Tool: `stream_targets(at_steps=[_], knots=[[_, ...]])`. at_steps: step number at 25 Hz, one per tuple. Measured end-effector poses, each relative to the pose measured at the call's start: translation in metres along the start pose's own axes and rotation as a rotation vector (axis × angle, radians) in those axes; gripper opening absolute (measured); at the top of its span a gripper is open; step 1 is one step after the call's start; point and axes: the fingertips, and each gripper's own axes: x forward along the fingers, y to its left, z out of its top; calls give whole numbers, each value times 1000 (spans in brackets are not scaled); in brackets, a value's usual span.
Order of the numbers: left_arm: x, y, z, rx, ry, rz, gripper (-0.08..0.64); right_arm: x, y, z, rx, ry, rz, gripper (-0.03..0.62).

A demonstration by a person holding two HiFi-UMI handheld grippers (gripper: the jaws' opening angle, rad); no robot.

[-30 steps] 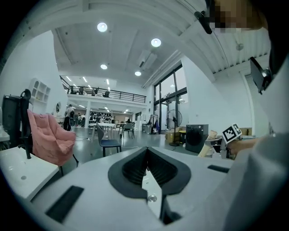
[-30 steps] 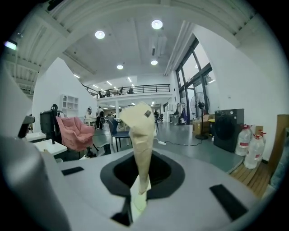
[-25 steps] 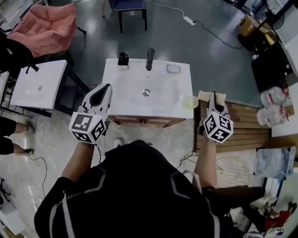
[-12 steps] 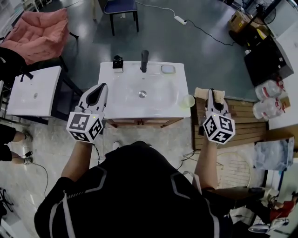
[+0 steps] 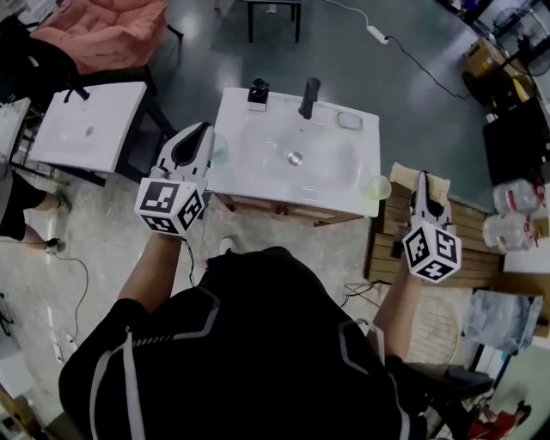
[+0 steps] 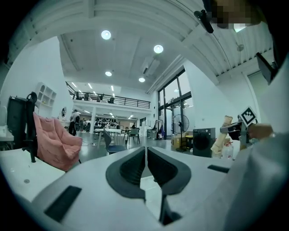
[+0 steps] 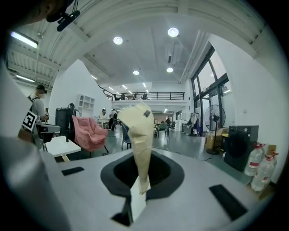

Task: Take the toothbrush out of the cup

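Note:
A pale green cup (image 5: 375,186) stands on the right edge of the white sink top (image 5: 258,176); I cannot see anything in it. My right gripper (image 5: 423,179) is just right of the cup, over a wooden pallet. It is shut on a cream, tapered, paper-wrapped stick that looks like the toothbrush (image 7: 137,135), which stands up from the right gripper (image 7: 141,180). The left gripper view shows that stick (image 6: 224,134) too. My left gripper (image 5: 199,131) is shut with nothing held, at the sink top's left edge. Seen along the left gripper (image 6: 145,162), its jaws meet.
On the sink's back edge stand a black faucet (image 5: 308,97), a small black item (image 5: 257,93) and a soap dish (image 5: 349,121). A second white basin (image 5: 86,137) stands at the left, a pink chair (image 5: 103,21) beyond it. Water bottles (image 5: 516,215) stand beside the pallet (image 5: 468,245).
My left gripper has moved in to the sink's left edge. The right gripper has risen slightly with the cream stick still in it. The cup has stayed in place.

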Motion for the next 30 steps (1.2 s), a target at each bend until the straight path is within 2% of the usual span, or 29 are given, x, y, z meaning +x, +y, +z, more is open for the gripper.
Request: stream_targets(at_steps=[6, 9, 10, 11, 16, 20, 22, 27, 30], knots=[[-26, 46, -31, 34, 59, 104, 6, 9, 22, 8, -15, 0, 26, 15], [-33, 68, -58, 3, 111, 122, 14, 17, 35, 10, -11, 5, 39, 15], [-33, 73, -71, -14, 142, 118, 44, 20, 39, 10, -10, 8, 41, 15], [-33, 76, -84, -25, 173, 108, 71, 21, 43, 10, -9, 11, 43, 15], [-29, 77, -129, -20, 251, 35, 114, 21, 56, 10, 9, 16, 28, 15], [-26, 67, -159, -23, 298, -85, 204, 15, 62, 7, 14, 40, -2, 15], [-21, 61, -169, -9, 308, -135, 212, 12, 63, 7, 7, 46, -20, 15], [0, 57, -191, 38, 342, -189, 212, 3, 74, 1, 4, 68, -59, 15], [10, 52, -199, 25, 350, -231, 212, -10, 79, -3, 1, 80, -88, 15]])
